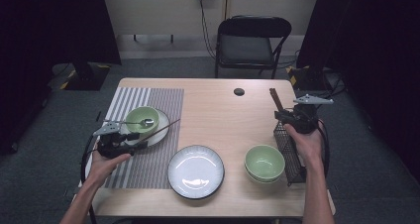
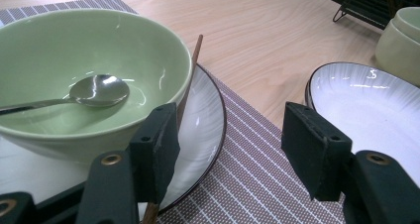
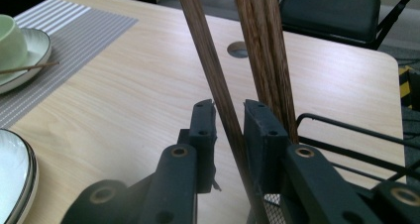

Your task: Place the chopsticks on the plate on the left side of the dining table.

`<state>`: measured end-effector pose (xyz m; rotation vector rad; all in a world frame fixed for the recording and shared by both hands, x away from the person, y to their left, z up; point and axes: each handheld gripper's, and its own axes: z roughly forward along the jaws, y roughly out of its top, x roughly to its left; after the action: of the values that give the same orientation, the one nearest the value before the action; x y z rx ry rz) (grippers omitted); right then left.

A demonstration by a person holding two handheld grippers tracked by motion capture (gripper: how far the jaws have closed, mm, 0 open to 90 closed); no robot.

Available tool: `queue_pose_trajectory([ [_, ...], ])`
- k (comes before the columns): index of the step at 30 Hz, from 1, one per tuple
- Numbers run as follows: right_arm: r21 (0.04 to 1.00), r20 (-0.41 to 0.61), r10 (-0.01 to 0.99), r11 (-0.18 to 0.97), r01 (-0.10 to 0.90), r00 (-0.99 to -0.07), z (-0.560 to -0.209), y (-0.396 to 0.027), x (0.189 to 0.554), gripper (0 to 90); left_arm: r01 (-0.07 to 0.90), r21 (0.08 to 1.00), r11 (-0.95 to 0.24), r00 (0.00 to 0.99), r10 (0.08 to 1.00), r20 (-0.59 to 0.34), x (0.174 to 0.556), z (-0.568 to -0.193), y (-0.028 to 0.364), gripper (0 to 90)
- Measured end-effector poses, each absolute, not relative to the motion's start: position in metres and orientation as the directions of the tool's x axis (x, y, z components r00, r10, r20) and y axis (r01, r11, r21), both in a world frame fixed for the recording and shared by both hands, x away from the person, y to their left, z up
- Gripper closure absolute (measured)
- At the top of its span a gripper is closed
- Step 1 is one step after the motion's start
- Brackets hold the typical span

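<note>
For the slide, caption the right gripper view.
Right gripper closed on one chopstick beside the bundle standing in the wire rack.

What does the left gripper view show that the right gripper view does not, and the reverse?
Left gripper view adds: the spoon inside the green bowl. Right gripper view adds: the right claw closed around one chopstick, more chopsticks behind it, the black chair. Shared: the wooden table, the striped placemat, the white plate.
</note>
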<state>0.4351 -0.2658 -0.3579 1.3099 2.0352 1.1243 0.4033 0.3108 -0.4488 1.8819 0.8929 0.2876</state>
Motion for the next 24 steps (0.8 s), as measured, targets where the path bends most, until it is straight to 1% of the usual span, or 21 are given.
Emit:
queue_pose_trajectory([
  [2, 0.824, 0.024, 0.901, 0.228, 0.520, -0.433, -0.357, -0.265, 0.435, 76.2, 0.454, 0.859, -0.237, 0.702, 0.689, -0.180, 0.404, -0.449, 0.311, 39.3],
  [4, 0.824, 0.031, 0.901, 0.222, 0.521, -0.433, -0.356, -0.265, 0.434, 78.1, 0.459, 0.858, -0.231, 0.698, 0.691, -0.187, 0.404, -0.450, 0.311, 39.3],
  [8, 0.832, 0.031, 0.905, 0.212, 0.513, -0.424, -0.356, -0.268, 0.435, 78.9, 0.460, 0.856, -0.237, 0.698, 0.692, -0.184, 0.404, -0.450, 0.310, 39.3],
  [24, 0.885, 0.081, 0.906, 0.127, 0.448, -0.416, -0.346, -0.275, 0.437, 82.5, 0.465, 0.854, -0.234, 0.694, 0.696, -0.187, 0.405, -0.451, 0.312, 39.3],
])
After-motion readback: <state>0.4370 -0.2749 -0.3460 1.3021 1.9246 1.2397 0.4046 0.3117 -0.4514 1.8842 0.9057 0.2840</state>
